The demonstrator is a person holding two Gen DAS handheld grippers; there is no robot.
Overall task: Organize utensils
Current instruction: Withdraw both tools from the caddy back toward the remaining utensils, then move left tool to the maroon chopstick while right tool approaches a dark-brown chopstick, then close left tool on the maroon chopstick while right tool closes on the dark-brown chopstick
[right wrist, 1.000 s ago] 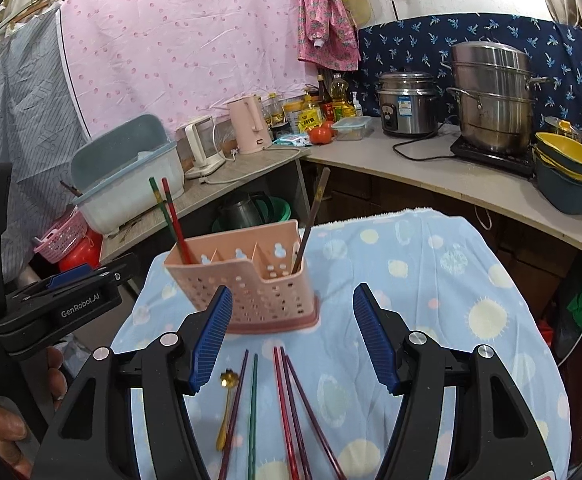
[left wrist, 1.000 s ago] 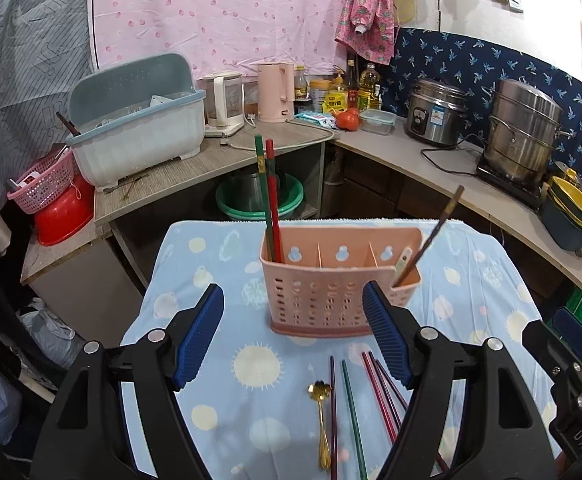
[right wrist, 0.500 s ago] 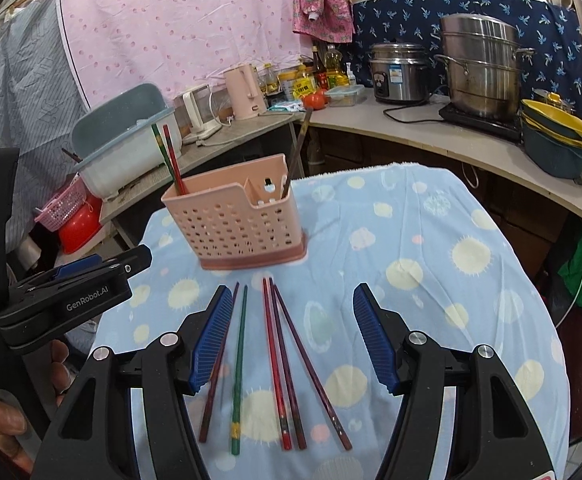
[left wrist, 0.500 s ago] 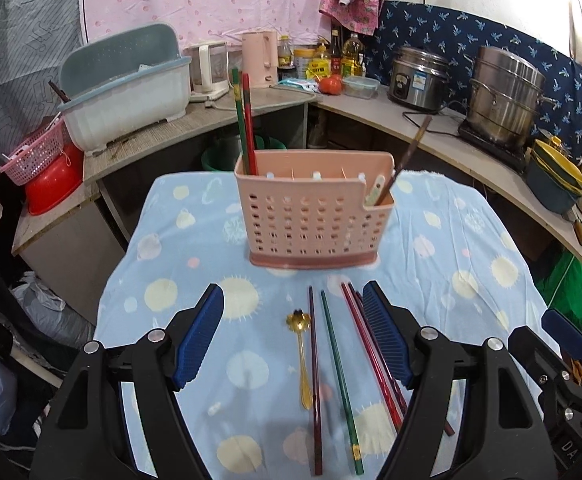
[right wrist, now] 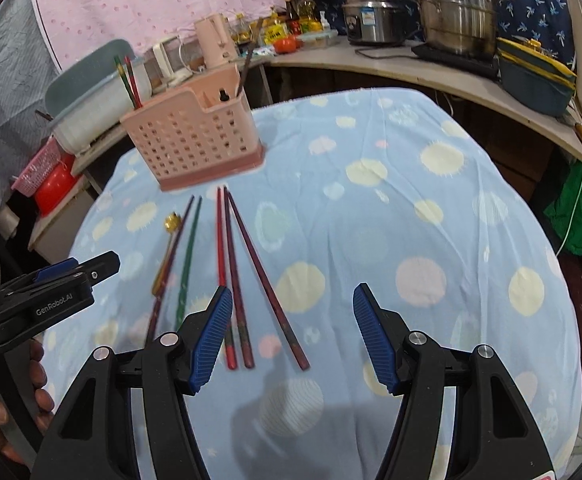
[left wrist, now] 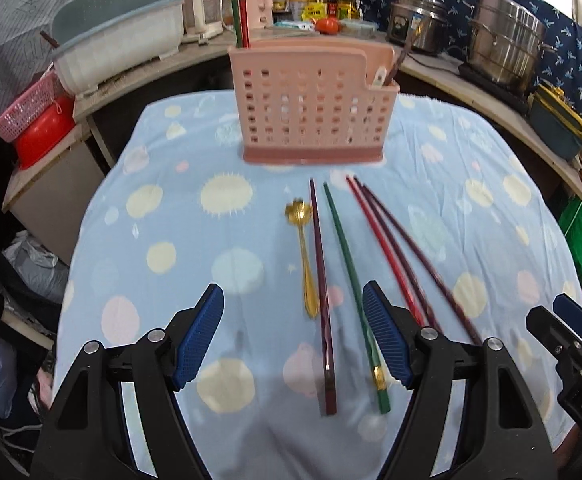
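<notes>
Both the left gripper (left wrist: pixel 293 336) and right gripper (right wrist: pixel 293 338) gape empty. The chopsticks (left wrist: pixel 323 292) before the pink caddy (left wrist: pixel 311 104) look thin, stiff and slippery; best pinched mid-shaft.

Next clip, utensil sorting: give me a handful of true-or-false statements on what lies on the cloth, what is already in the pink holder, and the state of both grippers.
1. Five chopsticks lie on the cloth before the pink holder. True.
2. The gold spoon stands in the holder. False: it lies flat on the cloth beside the dark purple chopstick.
3. A green and a red chopstick stand upright at the holder's left end. True.
4. The left gripper grips the green chopstick. False: its fingers are apart and hold nothing.
5. The right gripper is shut. False: it is open and empty.
</notes>
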